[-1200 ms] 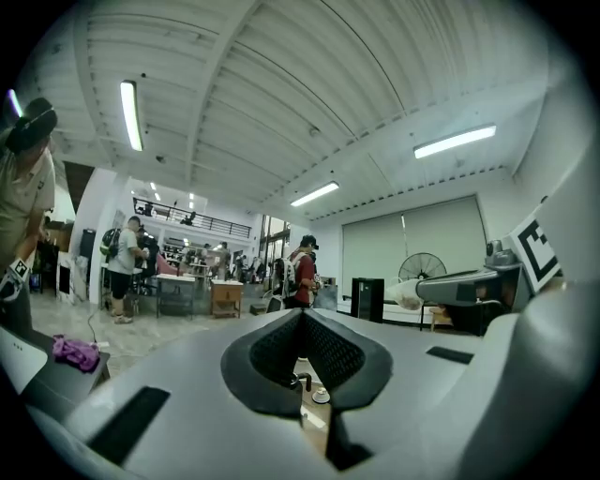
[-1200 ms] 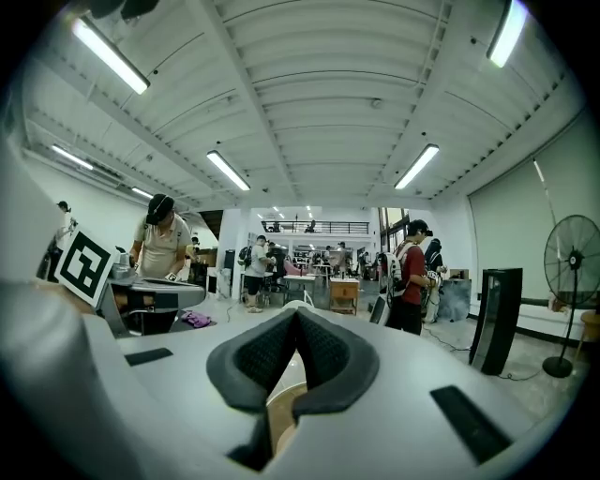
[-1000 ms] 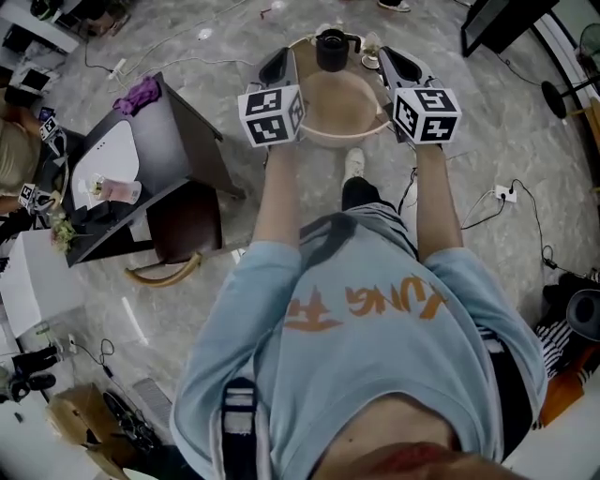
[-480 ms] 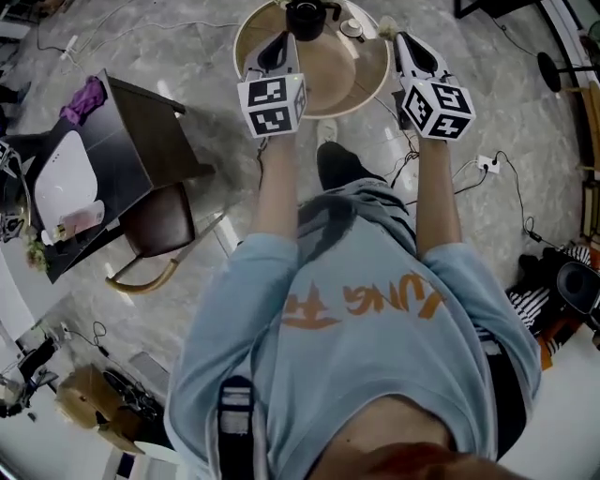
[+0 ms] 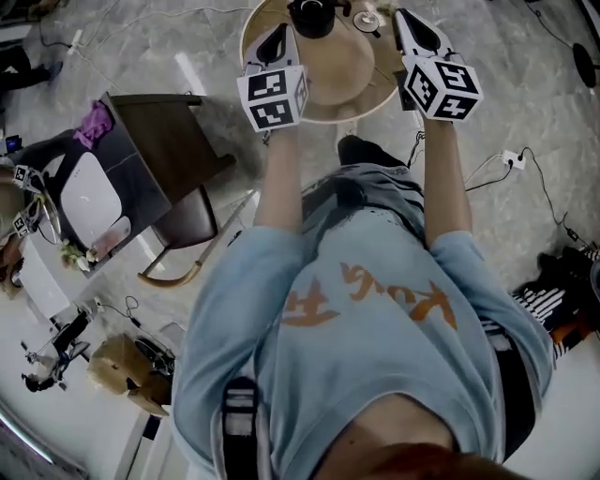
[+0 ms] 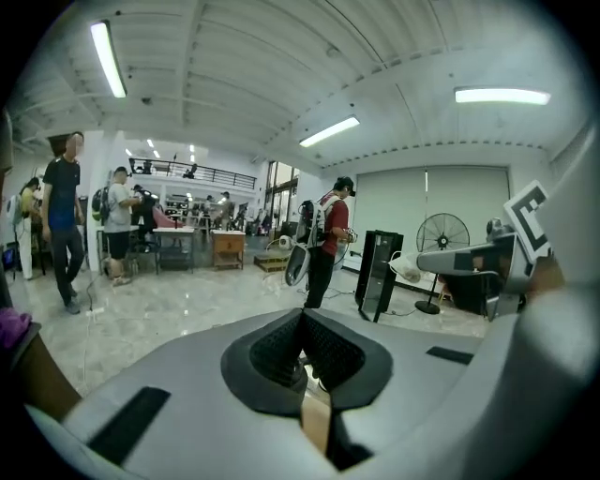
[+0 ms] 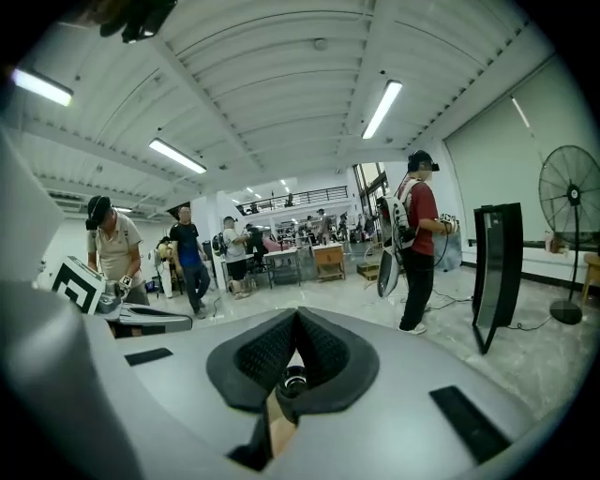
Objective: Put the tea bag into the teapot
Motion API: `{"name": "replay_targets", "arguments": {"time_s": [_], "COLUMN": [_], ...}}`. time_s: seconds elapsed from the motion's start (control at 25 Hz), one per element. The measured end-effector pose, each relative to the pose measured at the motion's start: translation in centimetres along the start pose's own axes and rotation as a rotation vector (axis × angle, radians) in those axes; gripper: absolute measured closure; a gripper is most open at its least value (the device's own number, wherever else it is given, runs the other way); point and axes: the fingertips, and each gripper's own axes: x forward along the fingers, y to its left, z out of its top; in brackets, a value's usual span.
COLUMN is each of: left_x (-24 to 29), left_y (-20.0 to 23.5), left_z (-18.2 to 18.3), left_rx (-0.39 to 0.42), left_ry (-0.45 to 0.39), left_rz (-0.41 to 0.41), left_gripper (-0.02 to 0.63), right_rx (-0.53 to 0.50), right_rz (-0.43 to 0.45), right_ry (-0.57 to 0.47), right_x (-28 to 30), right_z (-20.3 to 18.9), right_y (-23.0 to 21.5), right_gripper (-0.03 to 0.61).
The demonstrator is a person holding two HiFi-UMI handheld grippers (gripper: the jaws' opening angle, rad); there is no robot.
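Grey left tongs (image 6: 300, 319) and right tongs (image 7: 296, 321) are both pressed together, empty, at the wooden table (image 5: 352, 84). At its twelve o'clock stands the teapot (image 5: 311, 16); a pale speck at the pot's three o'clock may be the tea bag (image 5: 367, 19): light, limp, tearable, so pinch its top.

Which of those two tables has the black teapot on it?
The round tan table straight ahead, with the teapot on its far side. The dark rectangular table at the left has none.

Round table (image 5: 345, 80) bare between left tool (image 5: 277, 37) and right tool (image 5: 407, 22); teapot (image 5: 310, 16) stands beyond.
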Motion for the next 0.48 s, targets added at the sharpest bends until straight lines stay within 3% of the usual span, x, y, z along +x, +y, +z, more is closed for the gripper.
{"name": "replay_targets", "arguments": {"time_s": [0.24,0.36,0.48], "left_x": [4.6,5.4,6.2], "left_y": [-0.3,-0.1,2.2], "left_z": [3.2,2.4,1.1], "left_rx": [0.058,0.092,0.063], "left_ry": [0.008,0.04,0.067], "left_rz": [0.005,-0.01,0.005], "left_gripper": [0.591,0.591,0.591], "right_rx": [0.042,0.065,0.063], "right_rz": [0.055,0.07,0.095], "right_ry": [-0.014,-0.001,0.051], "right_x": [5.6,8.1,10.9], "right_z": [2.3,1.9,0.0], "right_y": [-2.5,-2.3,-0.9], "right_gripper": [0.566,0.566,0.566]}}
